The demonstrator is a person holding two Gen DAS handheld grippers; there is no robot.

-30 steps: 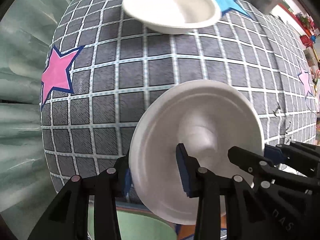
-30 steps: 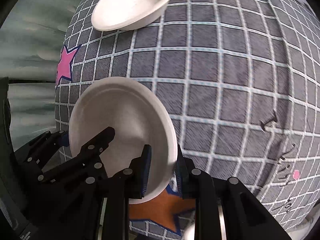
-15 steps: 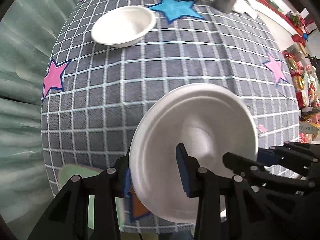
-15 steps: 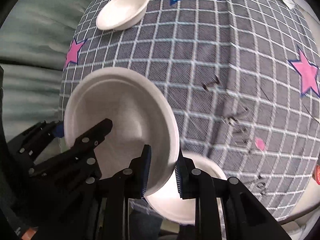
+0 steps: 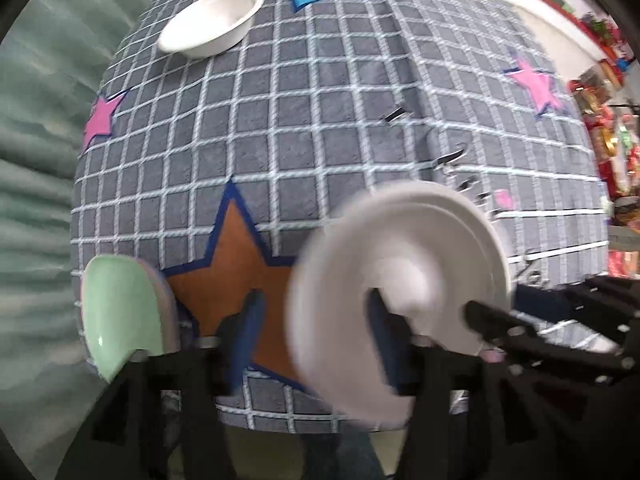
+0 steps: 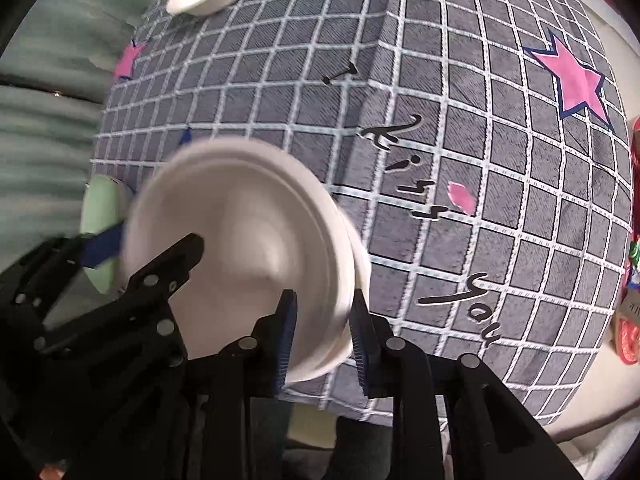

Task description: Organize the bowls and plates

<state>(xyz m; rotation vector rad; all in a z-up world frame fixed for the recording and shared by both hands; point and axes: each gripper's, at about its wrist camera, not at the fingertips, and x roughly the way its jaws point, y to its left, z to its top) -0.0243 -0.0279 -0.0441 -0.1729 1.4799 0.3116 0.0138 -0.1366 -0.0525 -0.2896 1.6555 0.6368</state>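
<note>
A white plate (image 5: 384, 280), blurred by motion, hangs tilted over the near edge of the table, just above a second white plate (image 6: 360, 256) that lies on the cloth. My left gripper (image 5: 314, 320) is opening. One of its fingers (image 5: 248, 320) stands clear of the plate's left rim and the other lies over the plate's inside. My right gripper (image 6: 324, 336) still has the plate's right rim between its pads, and its jaws are starting to open. A white bowl (image 5: 212, 20) sits at the far left of the table.
A green plate (image 5: 120, 312) on a pink one lies at the near left corner, beside an orange star on the grey checked tablecloth (image 5: 320, 120). Cups and clutter stand along the far edge. Green curtain hangs to the left.
Both grippers carried the white plate toward the near table edge, above a second white plate. The left jaws have spread off the rim. The green plate came into view.
</note>
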